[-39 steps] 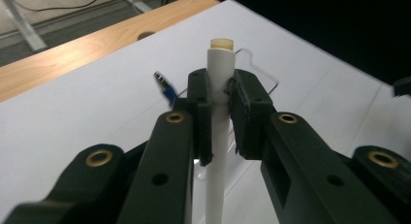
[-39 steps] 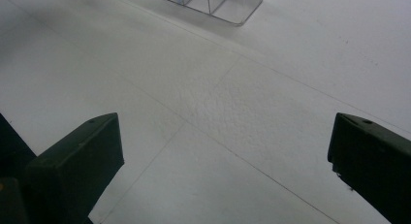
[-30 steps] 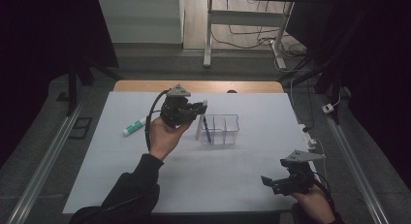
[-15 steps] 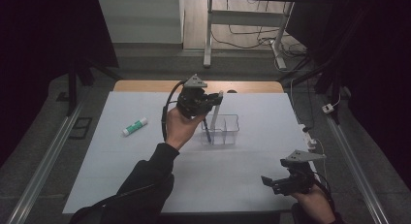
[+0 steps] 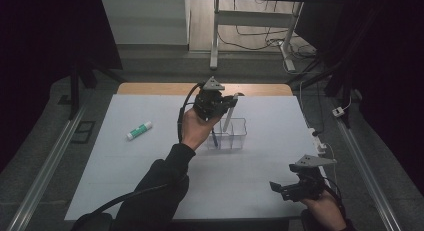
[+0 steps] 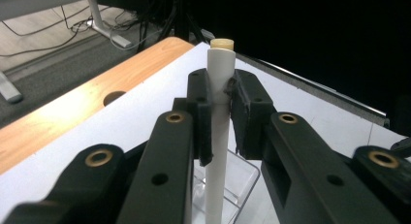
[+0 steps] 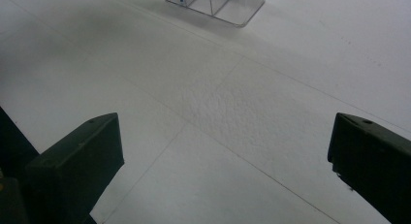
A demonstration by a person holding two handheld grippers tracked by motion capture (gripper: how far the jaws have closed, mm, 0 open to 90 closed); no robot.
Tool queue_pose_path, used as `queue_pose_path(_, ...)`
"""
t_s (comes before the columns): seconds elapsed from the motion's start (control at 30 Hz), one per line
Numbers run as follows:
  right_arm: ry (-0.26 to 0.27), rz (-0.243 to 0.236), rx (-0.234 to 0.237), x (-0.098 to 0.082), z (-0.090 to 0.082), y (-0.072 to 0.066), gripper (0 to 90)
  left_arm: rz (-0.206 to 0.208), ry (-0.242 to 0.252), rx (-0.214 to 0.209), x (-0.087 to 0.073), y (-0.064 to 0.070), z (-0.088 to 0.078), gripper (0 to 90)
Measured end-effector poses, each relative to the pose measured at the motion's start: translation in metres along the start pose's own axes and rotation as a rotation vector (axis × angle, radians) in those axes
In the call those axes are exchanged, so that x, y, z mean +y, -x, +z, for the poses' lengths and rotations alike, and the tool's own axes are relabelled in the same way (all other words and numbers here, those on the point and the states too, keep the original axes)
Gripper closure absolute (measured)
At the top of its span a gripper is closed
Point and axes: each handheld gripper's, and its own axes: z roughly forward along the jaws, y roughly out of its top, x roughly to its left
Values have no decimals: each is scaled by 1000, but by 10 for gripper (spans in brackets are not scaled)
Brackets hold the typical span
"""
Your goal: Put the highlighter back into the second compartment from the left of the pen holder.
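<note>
While my left gripper point(image 6: 220, 105) clamps the white pen point(image 6: 219, 132) between its two pads, the pen stands almost upright above the clear organizer point(image 5: 231, 136), which sits a little past the middle of the white table point(image 5: 125, 166). In the left gripper view, the lower end of the pen is cut off by the bottom edge, so I cannot tell if it reaches inside a compartment. From the high view, my left hand point(image 5: 196, 128) covers the left wall of the organizer, and a blue pen point(image 5: 214, 138) inside is half hidden. At about 9 o'clock from the organizer, well apart, lies a glue stick point(image 5: 139, 130); its label is too small to read. At about 5 o'clock, near the table edge, my right gripper point(image 5: 294, 187) hangs with jaws spread wide and nothing between them.
</note>
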Motion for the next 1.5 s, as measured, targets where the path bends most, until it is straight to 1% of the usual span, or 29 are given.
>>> queue_pose_path(0.2, 0, 1, 2, 0, 0, 0, 0, -6, -42, -1, -12, -1, 10, 781)
queue_pose_path(0.4, -1, 1, 3, 0, 0, 0, 0, -15, -74, 0, -24, -1, 17, 780)
queue_pose_path(0.57, -4, 1, -2, 0, 0, 0, 0, 6, -102, -2, -30, -2, 21, 770)
queue_pose_path(0.67, -4, 1, -2, 0, 0, 0, 0, 5, -100, -3, -30, -2, 19, 763)
queue_pose_path(0.83, -2, 3, 3, 0, 0, 0, 0, -1, -80, -10, -27, -4, 9, 665)
queue_pose_path(1.03, -3, 2, -1, 0, 0, 0, 0, 30, -87, -13, -28, -7, -6, 560)
queue_pose_path(1.07, -3, 1, -2, 0, 0, 0, 0, 32, -85, -18, -29, -8, -9, 534)
queue_pose_path(1.13, -3, 2, -3, 0, 0, 0, 0, 34, -89, -13, -32, -10, -15, 501)
queue_pose_path(1.2, -4, 2, -3, 0, 1, 0, 0, 36, -88, -23, -35, -13, -19, 466)
queue_pose_path(1.27, -3, 0, -5, 0, 1, 0, 0, 40, -97, -14, -38, -16, -24, 423)
queue_pose_path(1.33, -4, 1, -4, 0, 1, 0, 0, 27, -104, -29, -41, -19, -28, 376)
queue_pose_path(1.47, -5, 1, -5, 0, 1, -1, 0, 31, -114, -28, -48, -25, -36, 285)
queue_pose_path(1.5, -4, 0, -5, 0, 1, -1, 0, 32, -118, -22, -50, -26, -38, 256)
